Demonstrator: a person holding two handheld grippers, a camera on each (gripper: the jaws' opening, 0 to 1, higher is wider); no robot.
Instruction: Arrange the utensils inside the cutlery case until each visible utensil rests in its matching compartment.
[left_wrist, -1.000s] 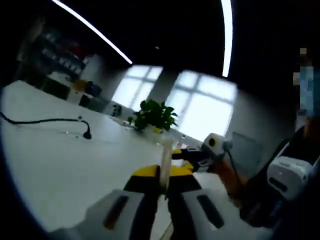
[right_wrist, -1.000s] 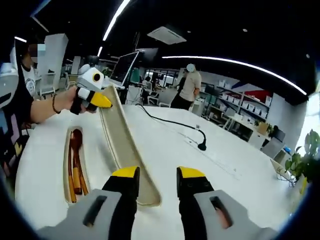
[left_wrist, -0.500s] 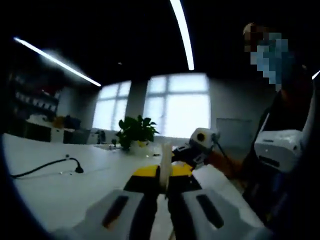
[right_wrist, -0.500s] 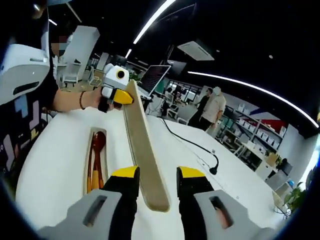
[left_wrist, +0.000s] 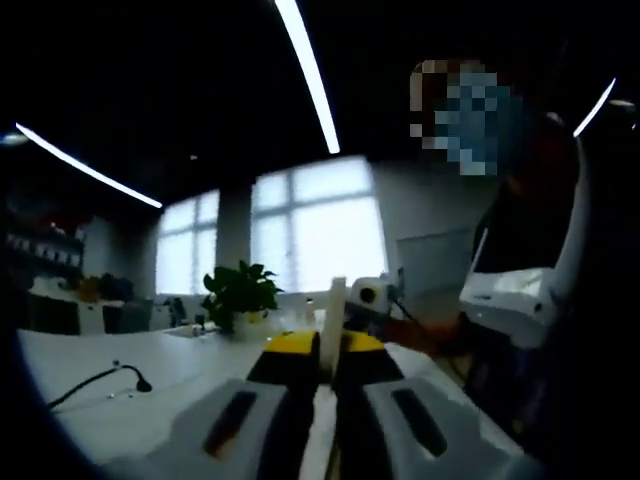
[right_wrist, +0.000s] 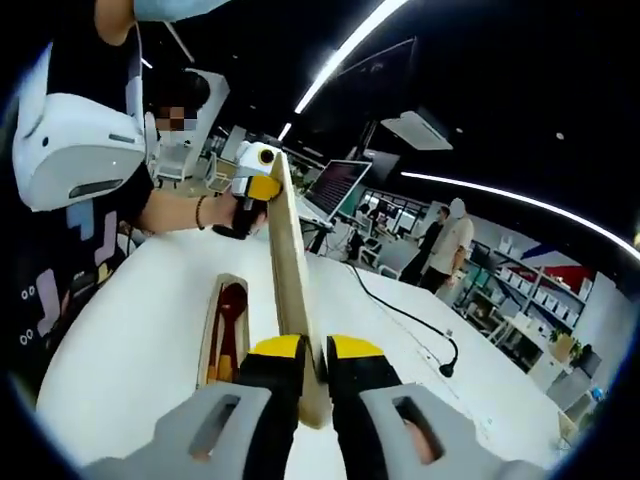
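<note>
Cutlery case lid (right_wrist: 288, 270): long beige piece, lifted off the bench (right_wrist: 120, 350) and held edge-on between both grippers. In the right gripper view it runs from the right gripper (right_wrist: 313, 352) at the near end up to the left gripper (right_wrist: 262, 187) at the far end.

Right gripper fingers (right_wrist: 276, 350): yellow-tipped, close together, clamped on the lid's near end. Left gripper fingers pinch the far end; in the left gripper view the same lid (left_wrist: 334, 300) shows as a thin pale strip rising between that gripper's (left_wrist: 326, 348) fingers (left_wrist: 292, 345), which are closed onto it.

Cutlery case base (right_wrist: 213, 325): lies flat on the bench, to the left of the raised lid in the right gripper view. Brown wooden utensils (right_wrist: 230, 330) lie inside it, lengthwise, one with a spoon bowl at the far end. Can't tell how many pieces or whether the inside is divided.

A person's hand (right_wrist: 230, 205) with a bracelet holds the left gripper.

A black cable (right_wrist: 405, 318) snakes across the bench right of the lid, well apart from the case. In the left gripper view a potted plant (left_wrist: 238, 295) stands at the far bench edge before bright windows (left_wrist: 318, 235). A person (right_wrist: 445, 245) stands in the background of the right gripper view.
</note>
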